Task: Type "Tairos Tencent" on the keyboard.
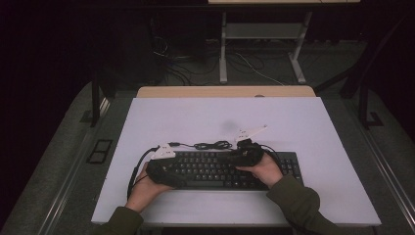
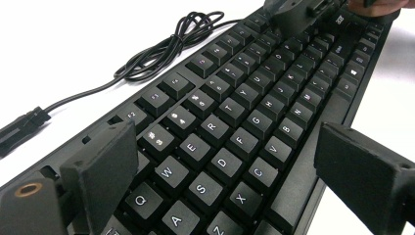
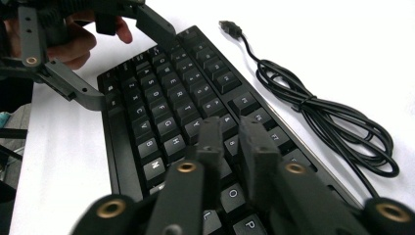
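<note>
Keyboard (image 1: 215,169) beneath both grippers' fingers (image 2: 105,161)

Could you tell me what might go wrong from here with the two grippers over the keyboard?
1. The right gripper has its jaws nearly together just above the keyboard; lowered, the tips could catch two neighbouring keys at once.
2. The left gripper stands open across the keys on the other end; a sideways move could drag a jaw over the keycaps.
3. The coiled cable lies loose behind the keyboard; shifting the board could tug or snag it.
</note>
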Available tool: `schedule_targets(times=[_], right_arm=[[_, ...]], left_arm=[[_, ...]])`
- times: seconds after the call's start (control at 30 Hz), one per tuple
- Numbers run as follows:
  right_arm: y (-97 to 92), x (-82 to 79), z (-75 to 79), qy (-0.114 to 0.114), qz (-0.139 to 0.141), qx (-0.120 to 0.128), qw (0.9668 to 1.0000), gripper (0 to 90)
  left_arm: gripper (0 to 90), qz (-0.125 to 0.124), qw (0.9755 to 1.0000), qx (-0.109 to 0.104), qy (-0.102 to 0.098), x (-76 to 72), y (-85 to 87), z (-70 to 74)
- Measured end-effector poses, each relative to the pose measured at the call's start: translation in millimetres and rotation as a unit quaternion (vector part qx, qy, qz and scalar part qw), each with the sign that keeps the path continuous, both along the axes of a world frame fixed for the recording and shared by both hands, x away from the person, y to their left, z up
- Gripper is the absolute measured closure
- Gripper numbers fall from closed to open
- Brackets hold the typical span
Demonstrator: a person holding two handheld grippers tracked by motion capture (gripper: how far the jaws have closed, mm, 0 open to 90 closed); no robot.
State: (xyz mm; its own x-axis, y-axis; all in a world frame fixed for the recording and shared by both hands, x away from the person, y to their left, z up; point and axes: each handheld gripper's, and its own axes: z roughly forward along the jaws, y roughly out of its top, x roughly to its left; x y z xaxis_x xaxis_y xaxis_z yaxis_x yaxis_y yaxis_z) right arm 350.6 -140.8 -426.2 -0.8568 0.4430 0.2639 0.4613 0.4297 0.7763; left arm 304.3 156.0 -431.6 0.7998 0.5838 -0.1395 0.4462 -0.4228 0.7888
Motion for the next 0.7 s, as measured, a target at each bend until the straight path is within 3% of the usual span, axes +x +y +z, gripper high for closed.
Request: schedule_targets(times=[0.1, 0.47, 0.7], right_arm=[[3.3, -0.7, -2.1, 0.005, 0.004, -0.009, 0.9999, 89.1], [16.2, -3.1, -9.1, 0.007, 0.012, -0.035, 0.9993, 89.3], [16.9, -2.3, -11.6, 0.012, 0.010, -0.042, 0.9990, 89.3]], left_arm=[[7.7, 0.001, 1.0000, 0.000, 0.000, -0.1, -0.6, -0.7], [0.0, 0.003, 1.0000, 0.004, -0.007, -1.2, -0.9, 0.5], [0.0, 0.005, 0.9999, 0.000, -0.010, -2.0, -0.8, 1.3]])
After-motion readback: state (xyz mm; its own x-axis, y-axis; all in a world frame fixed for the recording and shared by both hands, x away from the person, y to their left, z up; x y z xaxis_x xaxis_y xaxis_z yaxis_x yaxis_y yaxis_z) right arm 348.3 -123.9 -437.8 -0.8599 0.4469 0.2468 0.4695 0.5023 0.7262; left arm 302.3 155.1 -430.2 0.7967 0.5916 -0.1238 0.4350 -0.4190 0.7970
